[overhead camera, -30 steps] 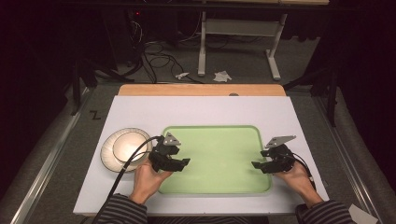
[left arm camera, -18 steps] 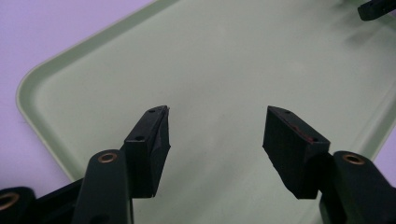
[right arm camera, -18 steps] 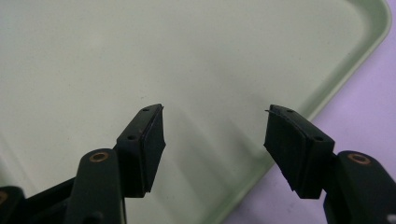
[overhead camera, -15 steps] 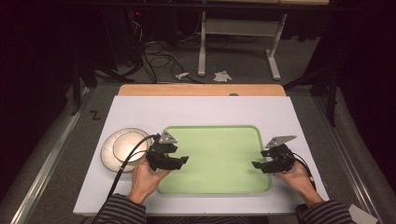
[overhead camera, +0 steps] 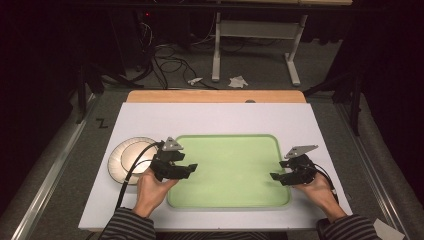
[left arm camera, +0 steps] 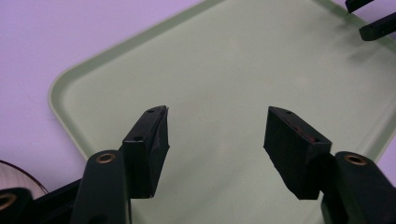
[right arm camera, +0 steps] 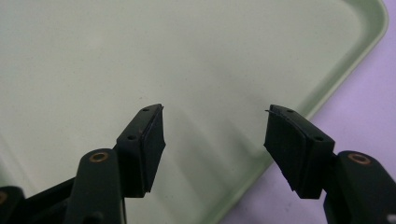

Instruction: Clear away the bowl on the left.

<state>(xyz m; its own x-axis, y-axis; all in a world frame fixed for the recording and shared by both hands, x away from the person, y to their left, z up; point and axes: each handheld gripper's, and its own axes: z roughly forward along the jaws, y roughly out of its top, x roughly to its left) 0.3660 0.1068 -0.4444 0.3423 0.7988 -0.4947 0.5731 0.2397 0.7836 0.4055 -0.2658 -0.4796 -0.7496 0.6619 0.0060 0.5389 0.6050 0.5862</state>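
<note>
Presently, listing left to right across the white table top (overhead camera: 150, 117).

Item: stacked pale plates (overhead camera: 122, 157), sitting on the table just beside the tray's left edge. A dark sliver of their rim (left arm camera: 18, 175) is showing at the lower left of the left gripper view. The left gripper's cable (overhead camera: 131, 172) is trailing across them.

Item: left gripper (overhead camera: 184, 169), (left arm camera: 215, 140), hovering over the left edge of the tray, jaws standing wide apart and holding nothing.

Item: green tray (overhead camera: 227, 200), (left arm camera: 93, 60), (right arm camera: 364, 28), lying flat in the near middle of the table, nothing resting on it. This appears to be the thing being worked on, with one gripper sitting at each short side.

Item: right gripper (overhead camera: 277, 176), (right arm camera: 215, 135), hanging over the tray's right edge, jaws likewise spread wide and carrying nothing; its tips (left arm camera: 373, 18) are showing at the far corner of the left gripper view.

Risks, as judged:
- The tray's rim is looking low and sloped; a jaw closing too high is likely slipping off it.
- Uneven grips at the two sides are likely tilting or twisting the tray on a lift.
- The left hand (overhead camera: 152, 192) is working near the plates; a sideways drift or the dragging cable is liable to be nudging the stack.
</note>
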